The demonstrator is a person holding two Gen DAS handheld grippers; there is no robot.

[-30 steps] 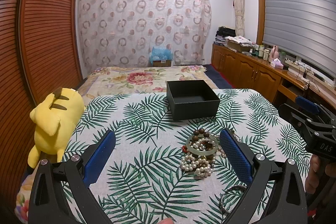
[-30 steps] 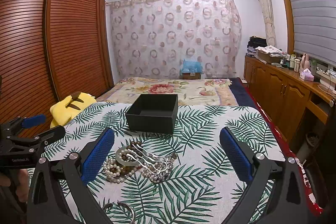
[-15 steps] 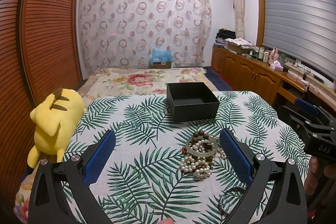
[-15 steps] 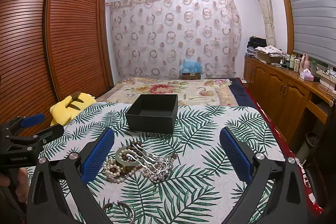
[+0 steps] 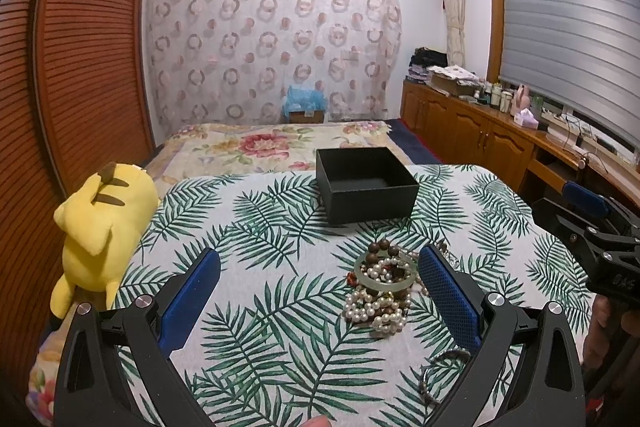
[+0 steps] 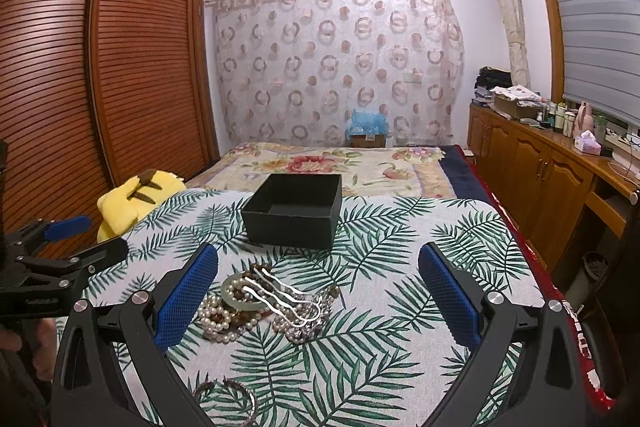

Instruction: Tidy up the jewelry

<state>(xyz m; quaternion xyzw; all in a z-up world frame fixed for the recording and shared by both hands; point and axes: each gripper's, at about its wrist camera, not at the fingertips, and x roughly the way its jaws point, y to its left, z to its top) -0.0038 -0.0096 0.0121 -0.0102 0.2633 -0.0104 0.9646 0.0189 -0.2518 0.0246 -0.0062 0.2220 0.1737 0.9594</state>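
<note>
A pile of jewelry [image 5: 380, 287] [image 6: 264, 303] lies on the leaf-print cloth: pearl strands, brown wooden beads, a pale green bangle [image 5: 384, 277] and a wavy silver hairpin [image 6: 280, 297]. Behind it stands an open, empty black box [image 5: 366, 183] [image 6: 294, 209]. A separate metal bracelet [image 5: 440, 367] [image 6: 224, 393] lies nearer me. My left gripper [image 5: 318, 283] is open, the pile just inside its right finger. My right gripper [image 6: 318, 279] is open too, with the pile by its left finger. Neither holds anything.
A yellow plush toy [image 5: 100, 227] sits at the table's left edge. Beyond the table is a bed with a floral cover [image 5: 272, 143]. Wooden cabinets [image 6: 532, 163] run along the right wall, a slatted wardrobe [image 6: 100, 67] along the left.
Both views have shifted only slightly; the left wrist view has eased back a touch from the pile. Nothing on the table has moved.
</note>
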